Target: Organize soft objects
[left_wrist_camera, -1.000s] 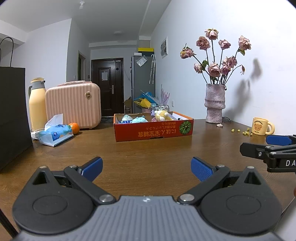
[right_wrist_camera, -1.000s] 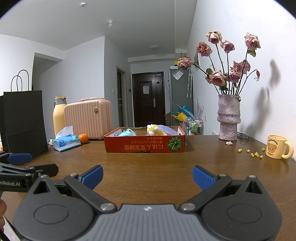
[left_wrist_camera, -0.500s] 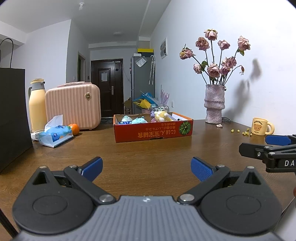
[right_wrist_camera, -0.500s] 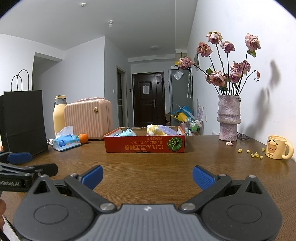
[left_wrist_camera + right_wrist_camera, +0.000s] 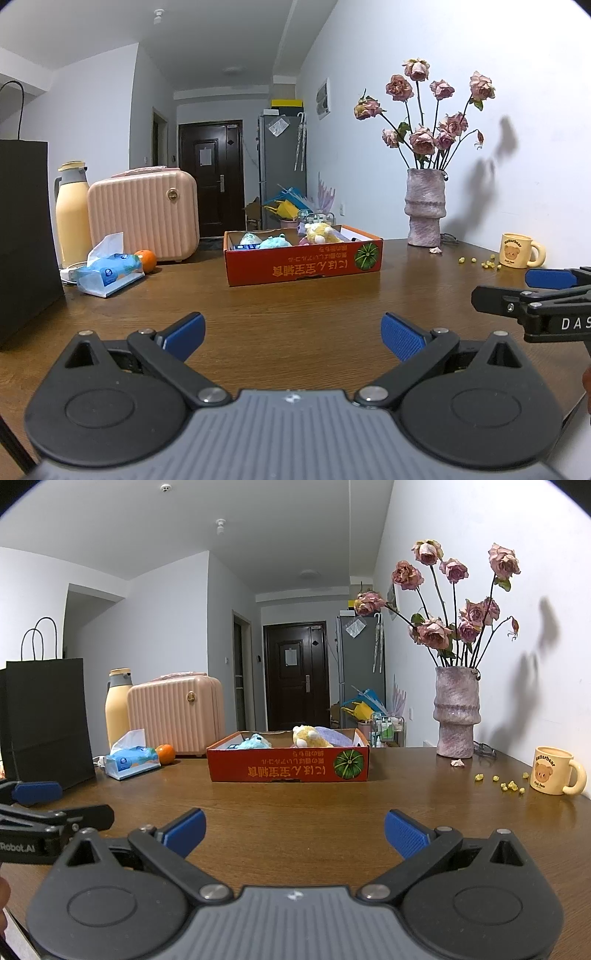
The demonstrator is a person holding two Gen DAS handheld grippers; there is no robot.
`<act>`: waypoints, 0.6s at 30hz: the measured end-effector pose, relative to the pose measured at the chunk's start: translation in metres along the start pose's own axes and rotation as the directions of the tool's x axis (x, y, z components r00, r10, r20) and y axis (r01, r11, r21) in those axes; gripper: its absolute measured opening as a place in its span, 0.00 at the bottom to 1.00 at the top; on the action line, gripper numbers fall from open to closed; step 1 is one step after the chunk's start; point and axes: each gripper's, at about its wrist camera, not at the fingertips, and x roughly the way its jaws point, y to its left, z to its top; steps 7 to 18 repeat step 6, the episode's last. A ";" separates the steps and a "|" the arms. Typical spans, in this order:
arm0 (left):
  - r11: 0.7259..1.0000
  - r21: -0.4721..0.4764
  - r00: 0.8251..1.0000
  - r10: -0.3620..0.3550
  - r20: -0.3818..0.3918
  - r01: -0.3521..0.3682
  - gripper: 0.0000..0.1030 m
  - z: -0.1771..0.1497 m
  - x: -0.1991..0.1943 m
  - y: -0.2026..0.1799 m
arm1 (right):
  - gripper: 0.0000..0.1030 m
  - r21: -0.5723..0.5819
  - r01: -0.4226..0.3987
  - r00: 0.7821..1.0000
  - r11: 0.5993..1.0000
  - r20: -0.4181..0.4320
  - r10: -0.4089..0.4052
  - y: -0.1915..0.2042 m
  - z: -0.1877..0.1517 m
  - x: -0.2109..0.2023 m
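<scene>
Both grippers, left (image 5: 292, 332) and right (image 5: 294, 829), hold jaws spread and empty over bare worktop (image 5: 295, 801), the toy box (image 5: 288, 766) unobstructed ahead.

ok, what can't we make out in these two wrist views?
- Box contents: both views, the front wall hides all but the tops of the soft toys.
- Black bag: left view, cut by the left edge.
- Right gripper in the left view: cut by the right edge.
- Mug print: small text unreadable.
- Hallway clutter: too small.
</scene>
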 end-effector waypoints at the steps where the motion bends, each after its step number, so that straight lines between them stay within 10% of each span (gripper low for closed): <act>1: 1.000 0.001 1.000 0.000 0.000 0.000 1.00 -0.001 0.001 0.000 | 1.00 0.000 0.000 1.000 1.000 -0.001 0.000 0.000 0.000 0.000; 18: 1.000 -0.002 1.000 -0.001 0.001 0.001 1.00 -0.002 0.002 0.001 | 1.00 0.000 0.001 1.000 1.000 -0.004 -0.001 -0.001 -0.002 0.001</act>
